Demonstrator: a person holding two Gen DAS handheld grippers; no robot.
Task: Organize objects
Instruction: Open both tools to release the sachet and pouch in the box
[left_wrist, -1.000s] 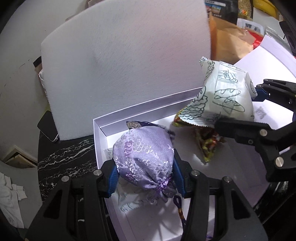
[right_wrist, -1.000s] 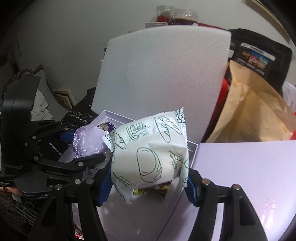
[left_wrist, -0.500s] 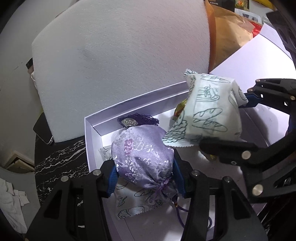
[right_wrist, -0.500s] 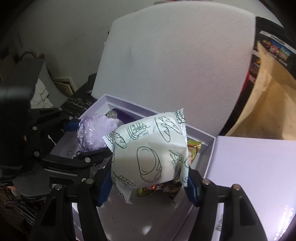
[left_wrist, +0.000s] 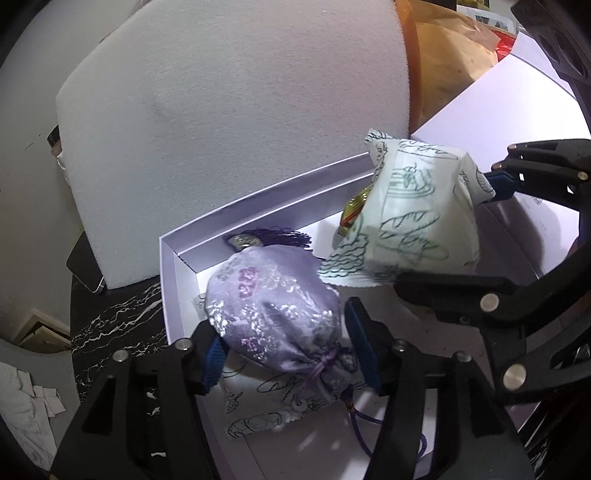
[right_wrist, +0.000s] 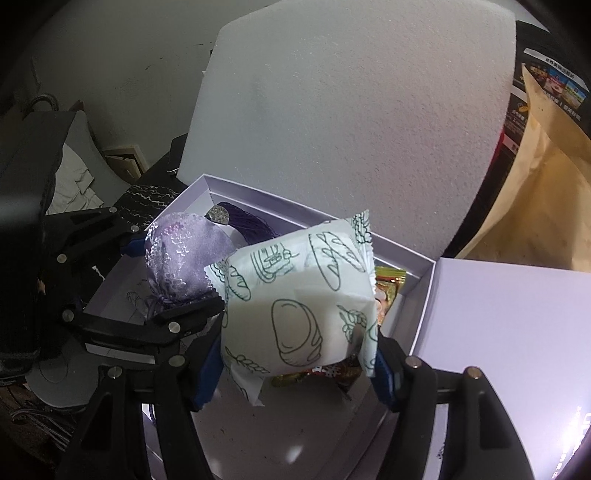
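My left gripper (left_wrist: 284, 350) is shut on a purple brocade drawstring pouch (left_wrist: 273, 310) and holds it over the left part of an open white box (left_wrist: 168, 273). The pouch also shows in the right wrist view (right_wrist: 181, 254). My right gripper (right_wrist: 299, 354) is shut on a white snack packet printed with green bread drawings (right_wrist: 299, 306), held over the box's right part; it shows in the left wrist view too (left_wrist: 410, 225). In the box lie a purple tassel (right_wrist: 247, 221), another bread-print packet (left_wrist: 258, 417) and a gold and red snack wrapper (right_wrist: 388, 284).
A large white foam sheet (left_wrist: 229, 114) stands upright behind the box. The white box lid (right_wrist: 509, 332) lies to the right. A tan paper bag (right_wrist: 539, 192) stands behind the lid. The box sits on a black marbled table (left_wrist: 118, 314); a phone (left_wrist: 85, 266) lies at the foam's foot.
Both grippers have moved down and closer over the box, with the pouch and the packet still held. The two loads now sit nearer each other.
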